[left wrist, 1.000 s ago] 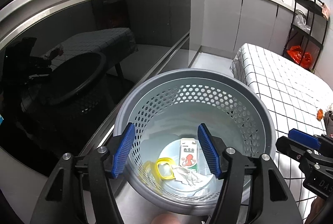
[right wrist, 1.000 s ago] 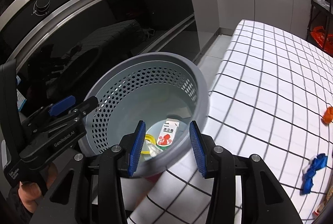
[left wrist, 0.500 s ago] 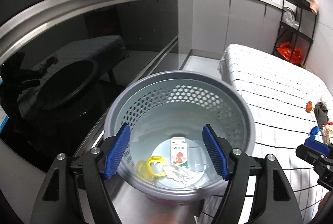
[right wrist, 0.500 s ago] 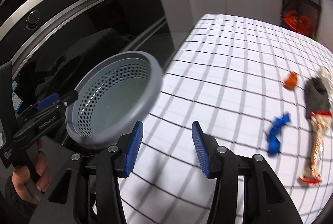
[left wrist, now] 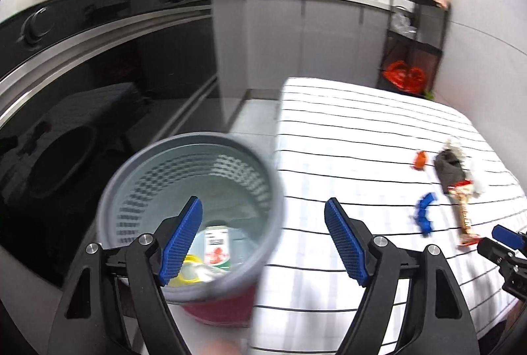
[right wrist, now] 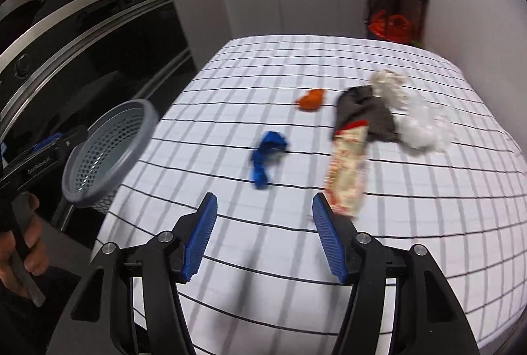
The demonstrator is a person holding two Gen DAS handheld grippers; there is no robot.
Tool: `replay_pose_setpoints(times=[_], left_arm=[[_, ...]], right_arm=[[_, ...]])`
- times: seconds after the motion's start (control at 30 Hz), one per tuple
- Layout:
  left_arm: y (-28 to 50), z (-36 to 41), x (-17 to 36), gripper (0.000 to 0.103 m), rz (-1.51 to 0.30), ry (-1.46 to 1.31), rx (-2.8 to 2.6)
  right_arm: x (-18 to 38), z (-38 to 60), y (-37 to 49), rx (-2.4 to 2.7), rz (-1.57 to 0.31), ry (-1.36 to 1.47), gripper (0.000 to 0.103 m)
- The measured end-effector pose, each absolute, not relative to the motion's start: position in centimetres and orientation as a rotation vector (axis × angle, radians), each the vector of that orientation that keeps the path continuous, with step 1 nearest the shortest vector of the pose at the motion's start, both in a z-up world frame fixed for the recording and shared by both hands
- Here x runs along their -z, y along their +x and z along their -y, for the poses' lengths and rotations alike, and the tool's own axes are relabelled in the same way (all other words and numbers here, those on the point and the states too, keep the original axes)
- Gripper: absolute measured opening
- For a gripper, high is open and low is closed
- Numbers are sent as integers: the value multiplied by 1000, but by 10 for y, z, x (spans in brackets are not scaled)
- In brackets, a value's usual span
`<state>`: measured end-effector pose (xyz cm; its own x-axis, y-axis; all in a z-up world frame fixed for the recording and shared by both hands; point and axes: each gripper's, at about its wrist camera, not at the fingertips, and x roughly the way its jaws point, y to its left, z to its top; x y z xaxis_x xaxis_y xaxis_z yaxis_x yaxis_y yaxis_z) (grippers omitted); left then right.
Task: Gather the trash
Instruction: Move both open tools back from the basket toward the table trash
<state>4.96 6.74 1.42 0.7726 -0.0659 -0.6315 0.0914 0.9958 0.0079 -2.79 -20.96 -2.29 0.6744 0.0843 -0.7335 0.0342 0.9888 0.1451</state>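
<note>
1. Grey perforated plastic is what the bin (left wrist: 184, 206) is made of; it is sitting just off the left edge of the checked tablecloth (right wrist: 329, 256), and a small carton (left wrist: 216, 245) and a yellow ring (left wrist: 184, 269) are lying at its bottom.
2. The step in hand looks like the reach for the next piece of trash: several bits are lying on the cloth — a blue scrap (right wrist: 266, 157), an orange scrap (right wrist: 311, 99), a long printed wrapper (right wrist: 347, 173), a dark rag (right wrist: 362, 114) and some crumpled white plastic (right wrist: 418, 124).
3. The right gripper (right wrist: 263, 233) is hovering above the cloth with its jaws spread wide and nothing between them; it is pointing toward the blue scrap and the near end of the wrapper, both a little ahead of the pads.
4. The left gripper (left wrist: 263, 239) is also gaping wide and gripping nothing. It is looking down across the bin's rim, one pad over the bin and the other over the cloth.
5. The next move, as I judge it, calls for lowering the right gripper over one piece — the blue scrap or the wrapper end is nearest — closing on it without pinching the cloth, then carrying it left to the bin.
6. Both views are blurring, so fine details of the trash are hard to tell.
</note>
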Motion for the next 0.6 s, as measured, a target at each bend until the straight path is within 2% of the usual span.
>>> replay_pose_setpoints(times=[0.37, 0.47, 0.6], left_arm=[[47, 11, 0, 77, -702, 79, 179], [49, 19, 6, 77, -715, 87, 181], [54, 28, 14, 77, -727, 99, 177]], right_arm=[[32, 261, -34, 49, -854, 187, 59], [33, 263, -26, 43, -857, 164, 64], [42, 265, -9, 33, -883, 154, 64]])
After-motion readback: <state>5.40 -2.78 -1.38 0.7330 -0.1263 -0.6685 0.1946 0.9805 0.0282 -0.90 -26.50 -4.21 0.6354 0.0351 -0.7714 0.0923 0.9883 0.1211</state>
